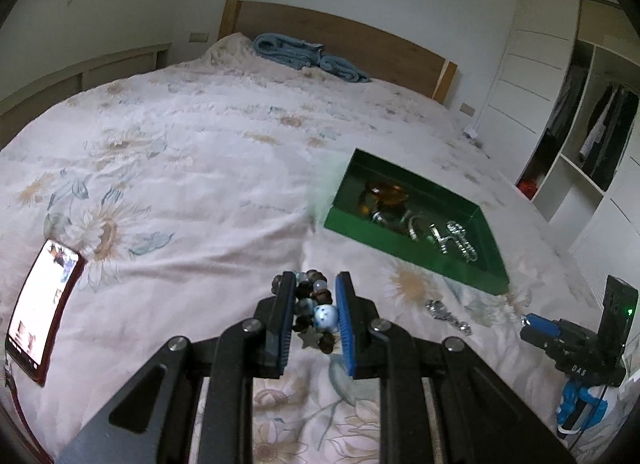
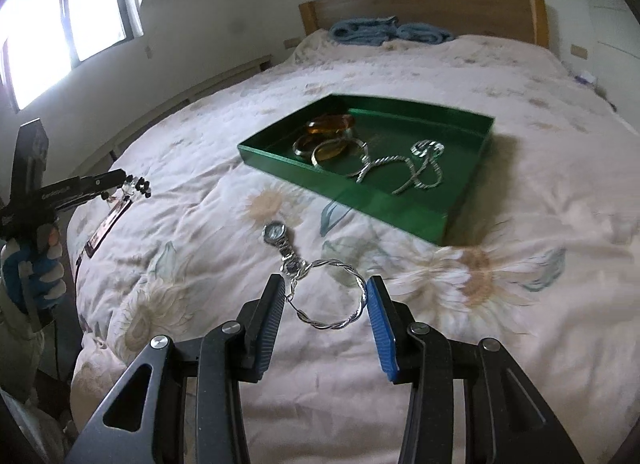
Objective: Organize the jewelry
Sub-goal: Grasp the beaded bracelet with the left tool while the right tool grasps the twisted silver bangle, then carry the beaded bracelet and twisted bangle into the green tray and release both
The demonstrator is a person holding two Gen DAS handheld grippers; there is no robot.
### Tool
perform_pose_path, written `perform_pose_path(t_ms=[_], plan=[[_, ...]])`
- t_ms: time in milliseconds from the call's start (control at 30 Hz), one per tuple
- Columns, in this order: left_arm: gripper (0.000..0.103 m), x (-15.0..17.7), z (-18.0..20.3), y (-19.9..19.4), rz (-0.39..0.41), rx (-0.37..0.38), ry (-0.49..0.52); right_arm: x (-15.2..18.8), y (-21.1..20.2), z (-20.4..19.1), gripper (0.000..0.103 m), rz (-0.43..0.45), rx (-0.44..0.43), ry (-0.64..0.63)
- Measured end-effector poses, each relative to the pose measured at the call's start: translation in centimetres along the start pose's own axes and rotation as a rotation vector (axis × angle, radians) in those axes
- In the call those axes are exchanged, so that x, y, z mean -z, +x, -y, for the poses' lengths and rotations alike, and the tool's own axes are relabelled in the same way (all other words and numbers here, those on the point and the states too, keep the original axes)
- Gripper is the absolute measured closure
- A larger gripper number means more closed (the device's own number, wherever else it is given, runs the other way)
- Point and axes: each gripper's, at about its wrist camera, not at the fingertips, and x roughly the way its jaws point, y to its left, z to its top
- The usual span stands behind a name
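My left gripper [image 1: 315,281] is shut on a beaded bracelet [image 1: 316,306] of brown, pale blue and white beads, held above the floral bedspread. It also shows at the left of the right wrist view, where the left gripper [image 2: 138,184] is carried by a gloved hand [image 2: 32,264]. My right gripper [image 2: 325,281] is shut on a twisted silver bangle [image 2: 336,322], whose sides touch both pads. A silver watch [image 2: 280,240] lies on the bed just beyond it. The green tray [image 2: 344,192] holds amber bangles [image 2: 330,124], gold bangles and a silver chain [image 2: 416,168].
A lit phone [image 1: 40,308] in a red case lies at the bed's left edge. Folded blue towels [image 1: 304,54] rest against the wooden headboard. An open wardrobe [image 1: 592,136] stands to the right. The watch [image 1: 448,314] and tray [image 1: 400,250] sit right of my left gripper.
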Motion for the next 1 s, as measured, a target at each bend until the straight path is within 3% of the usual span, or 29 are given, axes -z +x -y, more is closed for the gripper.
perform_pose_path(t_ms=[233,567,733,1000], plan=[[0.084,-2.4,2.8,0.7,0.007,0.061,0.045,-2.3,-2.0,1.3,0.061,0.071,0.064,0.009],[0.084,-6.6,8.6,5.3,0.004,0.121,0.138,-8.2,0.1,3.8,0.061,0.142,0.124,0.012],[0.084,-8.1,11.2,8.7,-0.015,0.118,0.166,-10.2,3.3,4.7,0.061,0.122,0.127,0.008],[0.084,-8.1,13.8,16.0,-0.100,0.068,0.206,-10.8,9.3,6.7,0.061,0.033,0.130,0.035]])
